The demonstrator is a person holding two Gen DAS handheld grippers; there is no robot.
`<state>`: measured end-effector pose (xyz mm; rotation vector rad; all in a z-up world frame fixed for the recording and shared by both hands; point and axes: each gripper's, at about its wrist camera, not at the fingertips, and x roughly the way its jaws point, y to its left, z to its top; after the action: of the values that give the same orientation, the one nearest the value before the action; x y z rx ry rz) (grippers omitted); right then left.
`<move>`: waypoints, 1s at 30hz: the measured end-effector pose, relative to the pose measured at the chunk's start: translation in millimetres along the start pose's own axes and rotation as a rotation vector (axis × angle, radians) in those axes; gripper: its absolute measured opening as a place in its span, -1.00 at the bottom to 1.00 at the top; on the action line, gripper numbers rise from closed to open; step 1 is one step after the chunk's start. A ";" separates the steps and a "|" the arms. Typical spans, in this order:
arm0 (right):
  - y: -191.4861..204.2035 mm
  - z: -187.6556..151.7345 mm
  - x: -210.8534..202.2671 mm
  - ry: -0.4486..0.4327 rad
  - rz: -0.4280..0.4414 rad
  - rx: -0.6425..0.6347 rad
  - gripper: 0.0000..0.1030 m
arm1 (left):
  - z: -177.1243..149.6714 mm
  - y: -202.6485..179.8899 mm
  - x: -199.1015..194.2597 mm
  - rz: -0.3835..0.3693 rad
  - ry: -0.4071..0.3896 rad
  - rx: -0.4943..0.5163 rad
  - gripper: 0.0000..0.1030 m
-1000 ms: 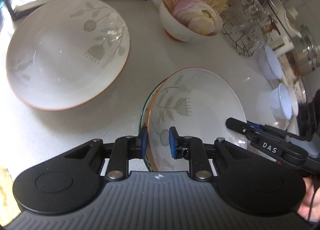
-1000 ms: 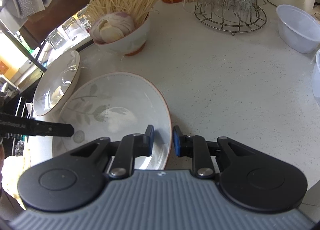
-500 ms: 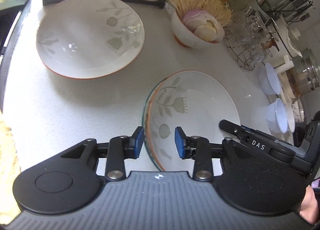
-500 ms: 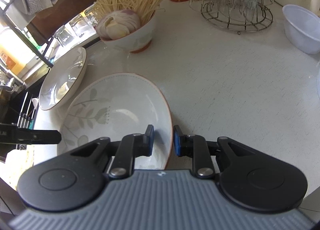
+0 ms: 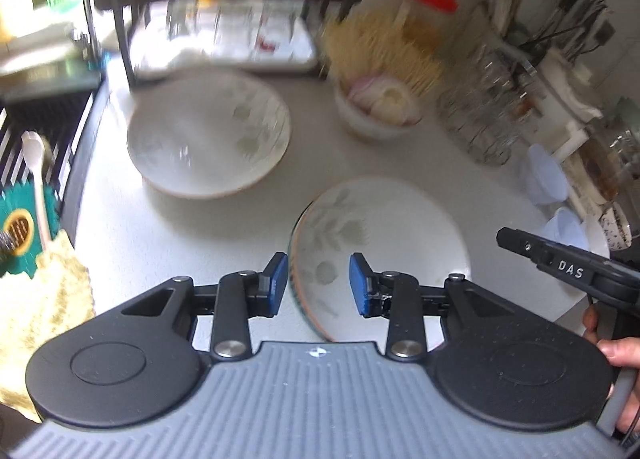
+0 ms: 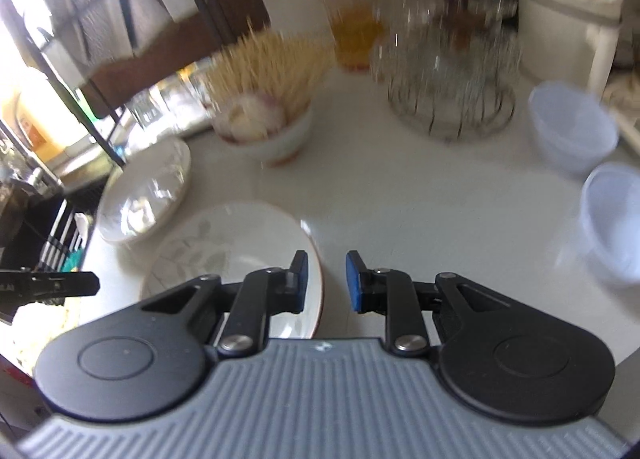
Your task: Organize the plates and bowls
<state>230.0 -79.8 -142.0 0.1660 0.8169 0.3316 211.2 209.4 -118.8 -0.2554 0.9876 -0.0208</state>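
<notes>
A white plate with grey leaf print (image 5: 384,231) lies on the counter on top of a glass plate with a greenish edge. My left gripper (image 5: 318,285) hovers open above its left rim, its pads clear of the rim. At the plate's right rim (image 6: 240,243), my right gripper (image 6: 326,283) hangs above it with a narrow gap between the pads, which grip nothing. The right gripper (image 5: 516,243) shows beside the plate, held by a hand. A larger matching dish (image 5: 208,135) sits further back left, also in the right wrist view (image 6: 144,195).
A bowl of onion and pale noodles (image 5: 380,111) stands behind the plate. A wire rack of glasses (image 6: 448,91) and two plastic bowls (image 6: 572,127) (image 6: 612,219) are at the right. A dish rack (image 5: 224,31) is at the back, and a sink grate (image 5: 40,119) and yellow cloth (image 5: 40,299) at the left.
My left gripper opened off the plate's rim, then rose and drew back. The right gripper also lifted. The plate stayed on the counter and looks smaller in both views.
</notes>
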 end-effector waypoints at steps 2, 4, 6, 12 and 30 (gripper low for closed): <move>0.6 5.7 -20.1 -0.053 0.005 -0.009 -0.52 | 1.1 -14.7 -17.6 0.017 -0.049 0.041 -0.24; -0.8 10.6 -39.2 -0.097 0.016 -0.005 -0.52 | 1.7 -28.0 -34.8 0.018 -0.094 0.064 -0.24; -0.5 15.0 -57.8 -0.138 0.033 -0.006 -0.52 | 1.2 -39.5 -50.3 0.011 -0.128 0.078 -0.24; 1.1 19.3 -102.7 -0.222 0.070 -0.034 -0.52 | -7.0 -70.4 -85.6 -0.018 -0.181 0.105 -0.16; -17.1 -24.5 -182.4 -0.223 0.205 -0.128 -0.52 | -72.6 -128.8 -126.4 0.024 -0.232 0.053 -0.16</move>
<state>99.6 -159.6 -38.1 0.1641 0.5565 0.5465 93.9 86.5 -24.1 -0.1926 0.7586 0.0046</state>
